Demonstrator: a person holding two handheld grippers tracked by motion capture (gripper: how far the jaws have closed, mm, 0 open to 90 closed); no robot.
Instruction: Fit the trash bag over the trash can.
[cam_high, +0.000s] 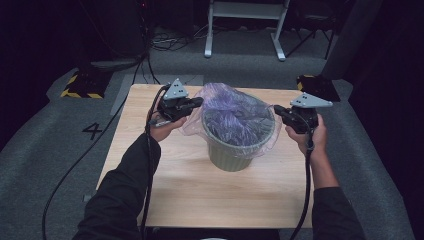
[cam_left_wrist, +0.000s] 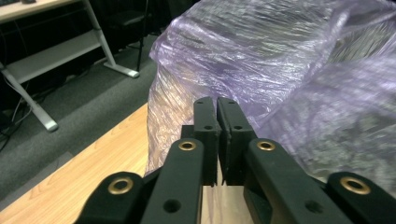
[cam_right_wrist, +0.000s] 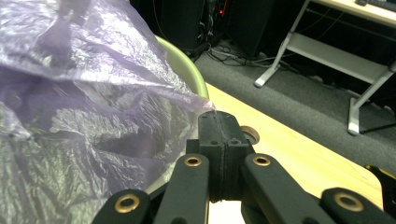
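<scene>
So both the left gripper (cam_high: 196, 102) and right gripper (cam_high: 278, 109) look clamped on opposite edges of the crinkly translucent purple plastic bag (cam_high: 235, 117), probably stretching it over the ribbed green bin (cam_high: 231, 155) mid-table (cam_high: 165, 190).

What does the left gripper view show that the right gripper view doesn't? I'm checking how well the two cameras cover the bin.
Left gripper view alone: the left claw, its jaws nearly together against the bulging side of the purple plastic bag; whether they pinch the film I cannot tell. Right gripper view alone: the green rim of the bin under the bag, and the right claw shut on a corner of the film. Both share the bag, the wooden table, grey carpet and a white desk frame behind.
</scene>
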